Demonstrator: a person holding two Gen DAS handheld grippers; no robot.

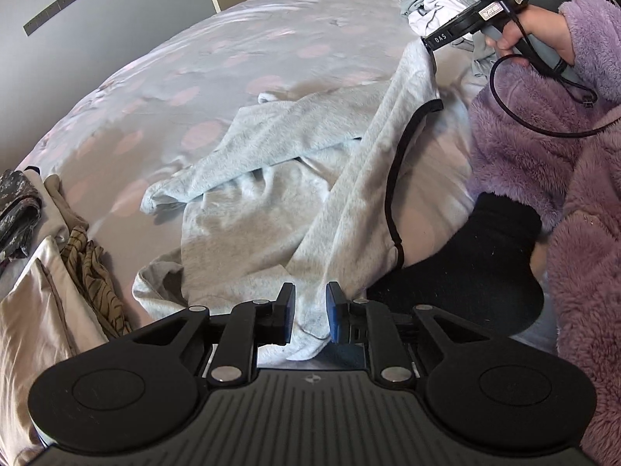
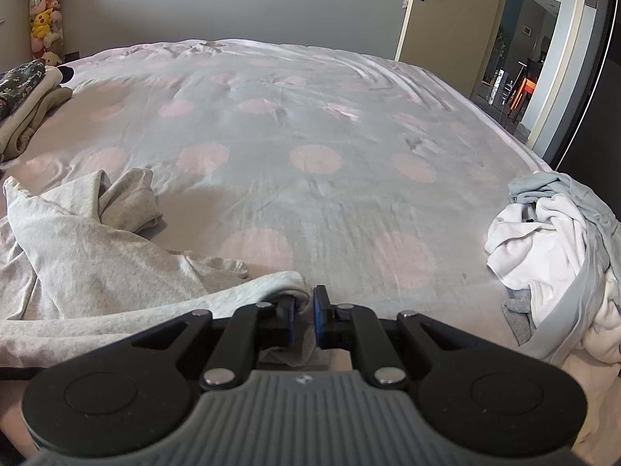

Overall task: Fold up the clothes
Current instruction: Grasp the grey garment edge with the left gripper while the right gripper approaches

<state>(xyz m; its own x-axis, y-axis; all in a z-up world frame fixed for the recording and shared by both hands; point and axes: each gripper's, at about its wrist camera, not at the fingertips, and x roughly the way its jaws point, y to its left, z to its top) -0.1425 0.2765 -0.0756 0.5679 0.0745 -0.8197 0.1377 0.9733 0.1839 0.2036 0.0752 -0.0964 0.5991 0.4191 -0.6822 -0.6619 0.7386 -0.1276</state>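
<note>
A big light grey sweatshirt (image 1: 248, 229) lies rumpled on the bed (image 1: 240, 62), which has a pale cover with pink dots. One sleeve is folded across its middle, pointing toward 9 o'clock in the left wrist view. A thin black cord (image 1: 392, 178) runs along its edge.

The left gripper (image 1: 310, 316) points down at the near end of the sweatshirt. Its blue pads stand a little apart. A corner of grey cloth lies between them, but the pads do not squeeze it.

The right gripper (image 2: 306, 316) has its pads pinched tight on another edge of the same sweatshirt (image 2: 97, 256). In the left wrist view that gripper (image 1: 427, 44) is at 1 o'clock, lifting the cloth up into a ridge. A hand (image 1: 539, 39) in a fluffy purple sleeve (image 1: 590, 35) holds it.

A black sock (image 1: 477, 268) on a foot rests at 3 o'clock, just beside the sweatshirt.

A messy heap of white and grey clothes (image 2: 551, 240) sits at 3 o'clock in the right wrist view. A stack of folded clothes (image 1: 50, 272) is at 8 o'clock in the left wrist view. A door (image 2: 427, 11) stands open past the bed.
</note>
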